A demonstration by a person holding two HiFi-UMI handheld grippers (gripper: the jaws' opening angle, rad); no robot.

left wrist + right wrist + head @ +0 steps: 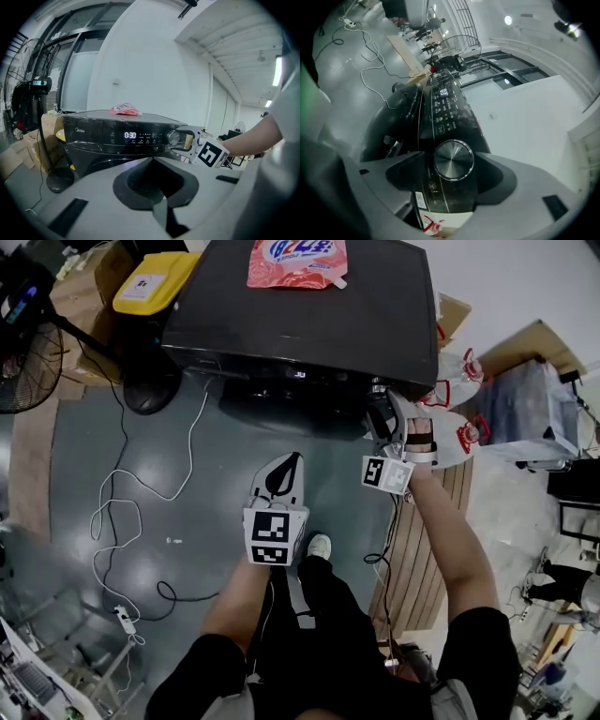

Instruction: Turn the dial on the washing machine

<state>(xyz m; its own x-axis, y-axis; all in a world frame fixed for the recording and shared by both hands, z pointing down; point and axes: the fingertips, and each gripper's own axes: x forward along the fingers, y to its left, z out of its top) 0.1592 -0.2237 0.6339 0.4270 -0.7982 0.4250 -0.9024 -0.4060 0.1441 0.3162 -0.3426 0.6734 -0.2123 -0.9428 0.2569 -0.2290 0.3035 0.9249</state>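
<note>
we stand in front of the black washing machine and look down on its top. our right tongs reach forward to the machine's control panel. their jaws stand wide apart, with the round silver dial right between them. in the right gripper view one jaw sits on each side of the dial's rim, but the pads do not clamp it. a dark sliver shows between the rim and the jaw on the picture's left, so nothing is gripped. the left gripper view shows the same from the side: the right tongs bracket the dial at the panel's right end. the lit display just beyond them along the panel reads 0:30.

our left tongs hang well short of the machine, over the grey floor. their jaws are closed together with nothing between them, and the tips point at the machine's front.

beyond both tongs a pink pouch lies flat on the machine's top. left of the left tongs a white cable trails across the floor. further left stands a fan.
</note>
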